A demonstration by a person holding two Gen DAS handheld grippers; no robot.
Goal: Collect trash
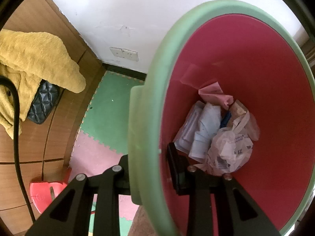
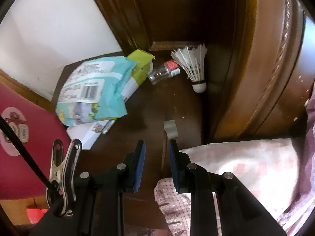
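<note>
Left gripper (image 1: 149,169) clamped on the green rim of the trash bin (image 1: 149,90), lower centre. Right gripper (image 2: 156,157) parted, nothing between, low centre above the dark nightstand (image 2: 183,106). Grey scrap (image 2: 170,129) just ahead: looks light, flimsy, best pinched across its raised fold.

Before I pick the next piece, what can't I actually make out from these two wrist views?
- Left wrist view: the left gripper grips the bin rim; the rim hides the contact, and the bagged trash covers the bin's bottom.
- Right wrist view: the small bottle label is too small to read.
- Same view: the teal packet hides most of the white booklet.
- The grey scrap ahead of the right gripper is blurred; material unclear.
</note>
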